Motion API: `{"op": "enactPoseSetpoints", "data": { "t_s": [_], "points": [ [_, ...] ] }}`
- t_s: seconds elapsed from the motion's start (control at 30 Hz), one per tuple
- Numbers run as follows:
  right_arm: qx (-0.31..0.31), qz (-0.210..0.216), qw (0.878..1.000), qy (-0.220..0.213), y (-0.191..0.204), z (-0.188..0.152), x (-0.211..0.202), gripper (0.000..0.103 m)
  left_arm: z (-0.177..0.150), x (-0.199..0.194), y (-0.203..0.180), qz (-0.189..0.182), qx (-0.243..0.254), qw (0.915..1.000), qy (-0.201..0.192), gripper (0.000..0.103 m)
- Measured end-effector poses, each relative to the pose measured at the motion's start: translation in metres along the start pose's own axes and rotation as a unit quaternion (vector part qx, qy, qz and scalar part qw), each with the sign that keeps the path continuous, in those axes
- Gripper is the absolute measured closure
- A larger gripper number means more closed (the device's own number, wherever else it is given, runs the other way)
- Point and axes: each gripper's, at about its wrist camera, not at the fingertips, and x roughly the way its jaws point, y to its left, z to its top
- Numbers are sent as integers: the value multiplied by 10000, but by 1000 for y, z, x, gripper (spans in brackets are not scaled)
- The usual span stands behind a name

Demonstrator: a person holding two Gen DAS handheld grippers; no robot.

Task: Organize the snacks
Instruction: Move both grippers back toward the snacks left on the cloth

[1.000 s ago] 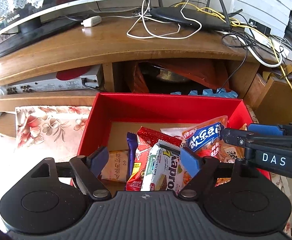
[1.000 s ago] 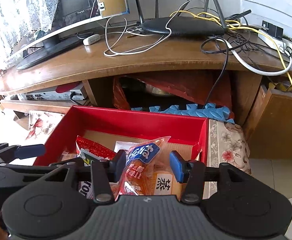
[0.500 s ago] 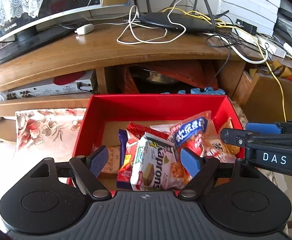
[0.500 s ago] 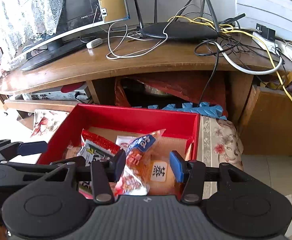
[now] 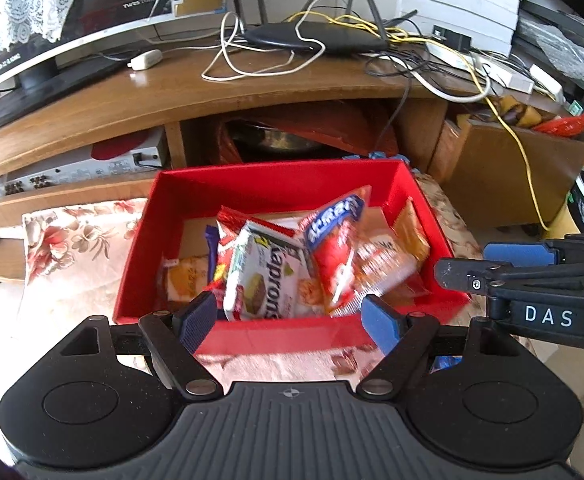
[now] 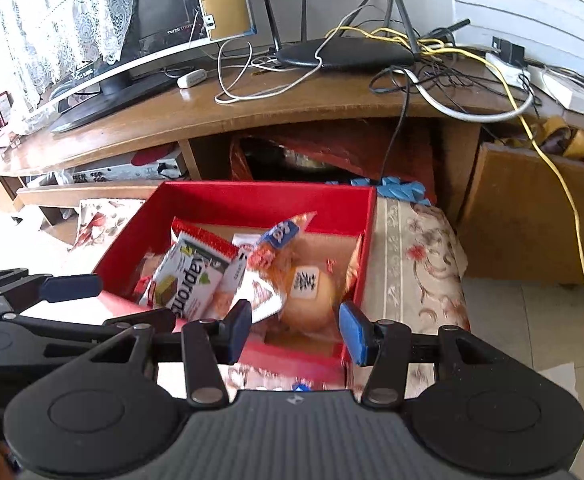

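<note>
A curved wooden desk [image 5: 172, 96] fills the back of the room. On it stand a monitor [image 5: 92, 12] at the left, a black router [image 5: 315, 36] with upright antennas in the middle, and a tangle of white, black and yellow cables [image 5: 431, 68]. A lace curtain [image 6: 64, 12] hangs beside the monitor, bright with daylight. Under the desk top, a shelf holds a grey receiver [image 5: 92, 164], and a dark opening shows reddish cloth [image 5: 331, 124]. A flowered cloth [image 6: 415, 256] covers the low surface in front. At the right sits a brown cabinet [image 6: 531, 216] on a pale tiled floor [image 6: 531, 320]. White slatted panels [image 6: 523, 0] line the far wall.
</note>
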Motion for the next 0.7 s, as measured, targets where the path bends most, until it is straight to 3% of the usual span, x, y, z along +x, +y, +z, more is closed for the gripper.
{"op": "enactPoseSetpoints", "data": {
  "t_s": [0.7],
  "points": [
    [-149, -40, 9979, 635, -20, -52, -12, 53, -62, -12, -45, -484, 351, 9969, 518, 15]
  ]
}}
